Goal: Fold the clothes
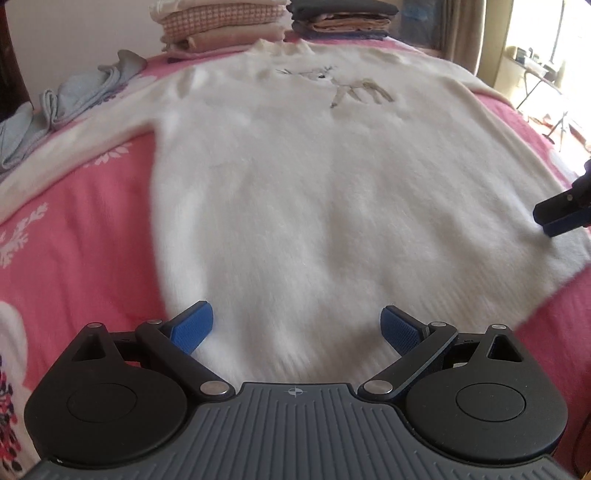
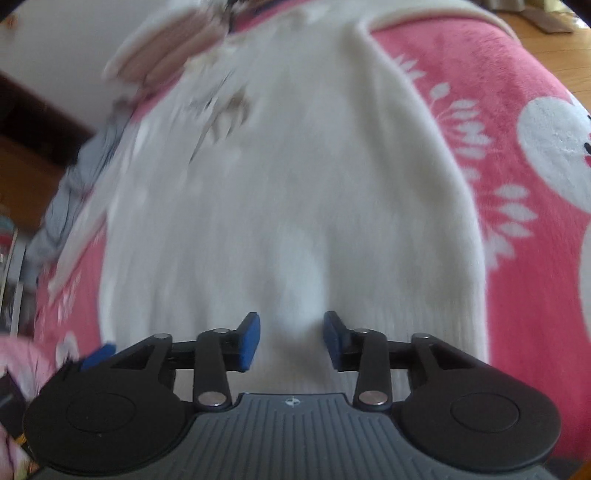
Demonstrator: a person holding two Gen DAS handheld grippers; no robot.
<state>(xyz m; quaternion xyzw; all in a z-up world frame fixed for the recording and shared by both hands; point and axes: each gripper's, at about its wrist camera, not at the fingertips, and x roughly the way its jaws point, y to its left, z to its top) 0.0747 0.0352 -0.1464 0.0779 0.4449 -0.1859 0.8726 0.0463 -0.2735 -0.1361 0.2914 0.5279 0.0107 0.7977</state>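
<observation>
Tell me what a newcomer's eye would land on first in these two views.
A fluffy white sweater lies spread flat across a pink blanket, a stitched deer on its chest. Both grippers hover at its hem with jaws open: the left gripper near the hem's left corner, the right gripper further right. Behind the collar sit two stacks of folded clothes.

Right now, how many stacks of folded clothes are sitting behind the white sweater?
2: a beige and checked stack behind the white sweater toward the left, and a darker stack right beside it. Others may lie out of view.
</observation>
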